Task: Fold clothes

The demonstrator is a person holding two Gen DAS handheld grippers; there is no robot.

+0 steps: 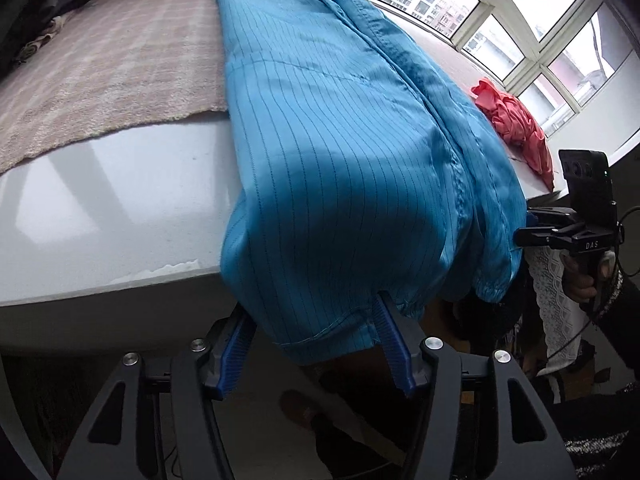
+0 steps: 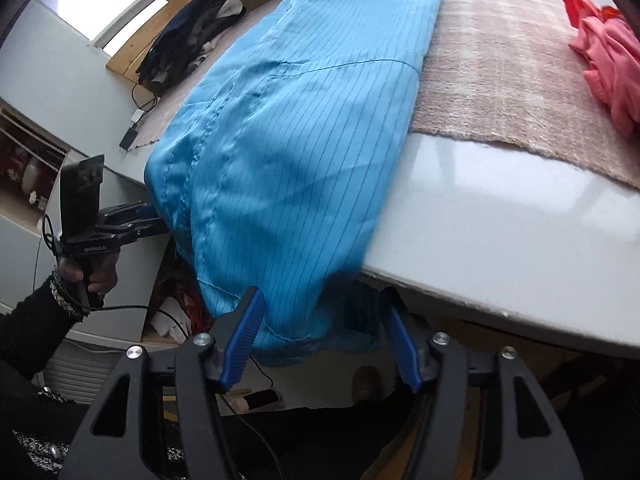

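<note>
Blue pinstriped garment (image 1: 344, 128): thin, limp, probably slippery, narrowed lengthwise on the table (image 1: 112, 200), hem overhanging the edge. Left gripper (image 1: 316, 320) and right gripper (image 2: 320, 312) both gape wide astride hem corners, clamping nothing; those corners look the likeliest holds.

"DAS" on right hand-held gripper (image 1: 532, 236), "GenRobot.AI" on left hand-held gripper (image 2: 156, 220)

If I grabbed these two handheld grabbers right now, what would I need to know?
Left gripper: fingers open around the hanging hem of the blue striped garment, not clamped.
Right gripper: also open at the hem's other corner.
The garment lies lengthwise on the white table, partly on the beige mat, with its hem hanging over the near edge.
Pink garment is still crumpled.
Left: grip the hem, fold it, then the pink one.
</note>
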